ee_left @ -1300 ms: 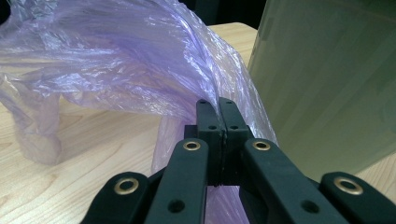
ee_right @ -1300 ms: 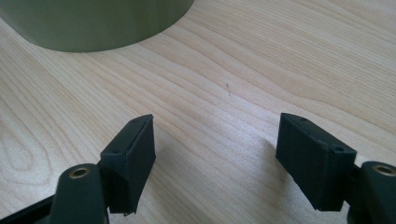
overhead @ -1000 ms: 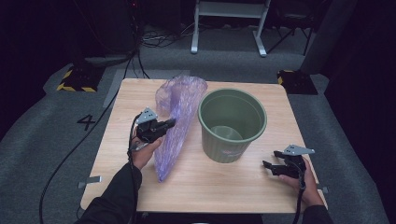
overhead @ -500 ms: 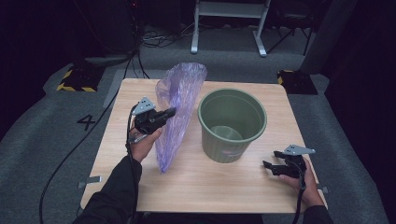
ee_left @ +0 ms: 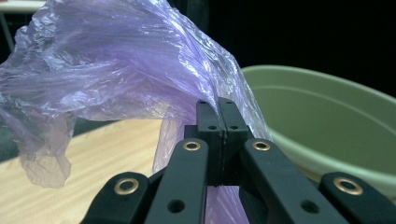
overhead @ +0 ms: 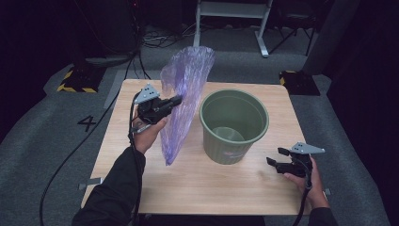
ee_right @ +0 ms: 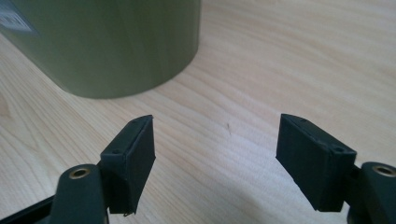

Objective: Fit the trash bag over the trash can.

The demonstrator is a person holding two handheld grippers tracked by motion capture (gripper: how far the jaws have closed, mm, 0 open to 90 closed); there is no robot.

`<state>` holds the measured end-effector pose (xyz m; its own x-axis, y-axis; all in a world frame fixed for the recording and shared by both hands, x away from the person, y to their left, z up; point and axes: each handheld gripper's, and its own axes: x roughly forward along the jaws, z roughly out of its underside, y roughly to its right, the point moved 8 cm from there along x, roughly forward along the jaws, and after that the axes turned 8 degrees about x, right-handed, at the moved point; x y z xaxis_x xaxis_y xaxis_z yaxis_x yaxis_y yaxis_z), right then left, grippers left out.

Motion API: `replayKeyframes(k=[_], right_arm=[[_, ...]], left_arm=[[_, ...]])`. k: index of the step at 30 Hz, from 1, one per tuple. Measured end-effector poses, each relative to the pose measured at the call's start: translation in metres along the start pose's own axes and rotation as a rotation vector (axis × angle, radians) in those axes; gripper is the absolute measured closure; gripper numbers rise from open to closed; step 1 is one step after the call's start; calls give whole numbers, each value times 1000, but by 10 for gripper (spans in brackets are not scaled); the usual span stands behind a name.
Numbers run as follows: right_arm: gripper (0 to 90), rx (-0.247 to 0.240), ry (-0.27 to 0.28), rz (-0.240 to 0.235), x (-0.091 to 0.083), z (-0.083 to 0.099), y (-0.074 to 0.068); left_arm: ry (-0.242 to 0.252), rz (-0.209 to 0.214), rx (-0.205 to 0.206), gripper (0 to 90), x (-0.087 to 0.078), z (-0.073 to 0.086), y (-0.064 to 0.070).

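From the high view, the left gripper (overhead: 165, 104) is lifted above the table (overhead: 197, 188) with its jaws closed on a purple plastic bag (overhead: 181, 101). The bag hangs from that grip as a long, narrow sheet: its wide, crumpled end rises above and beyond the gripper, and its pointed end trails down toward the person, close to the tabletop. Its long axis therefore runs steeply up and down, leaning away. A green bucket (overhead: 234, 123) stands upright just to the right of the left gripper, its mouth open and apparently empty; the bag hangs right beside the bucket's near wall. The right gripper (overhead: 276, 158) rests low at the table's right edge, apart from the bucket's base and farther from the bag than the left one is.

In the left gripper view, the jaws are pressed together with the bag (ee_left: 116, 70) pinched between their tips. The bucket (ee_left: 327, 126) lies ahead and to the right, its rim about level with the jaws, so lining it would likely mean carrying the bag rightward over that rim.

In the right gripper view, the jaws stand wide apart, holding nothing, over bare table (ee_right: 280, 60). The bucket (ee_right: 112, 42) sits ahead and to the left.
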<state>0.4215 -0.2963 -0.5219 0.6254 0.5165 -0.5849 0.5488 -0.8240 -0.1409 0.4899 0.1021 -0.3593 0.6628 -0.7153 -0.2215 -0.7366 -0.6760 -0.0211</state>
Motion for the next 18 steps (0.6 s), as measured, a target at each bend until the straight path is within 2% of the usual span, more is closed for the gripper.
replayKeyframes(k=[3,6,10,15,18], right_arm=[[284,-8,38,2,-10,-11,-3],[288,1,103,-13,-24,-27,-8],[297,-24,146,-2,-41,-48,-18],[293,-85,192,-42,-57,-77,-45],[293,-120,196,-65,-61,-91,-61]], left_arm=[[8,1,17,895,0,-9,2],[19,7,26,895,1,-16,4],[28,5,28,895,2,-23,6],[32,11,43,895,4,-31,11],[40,16,51,895,5,-38,14]])
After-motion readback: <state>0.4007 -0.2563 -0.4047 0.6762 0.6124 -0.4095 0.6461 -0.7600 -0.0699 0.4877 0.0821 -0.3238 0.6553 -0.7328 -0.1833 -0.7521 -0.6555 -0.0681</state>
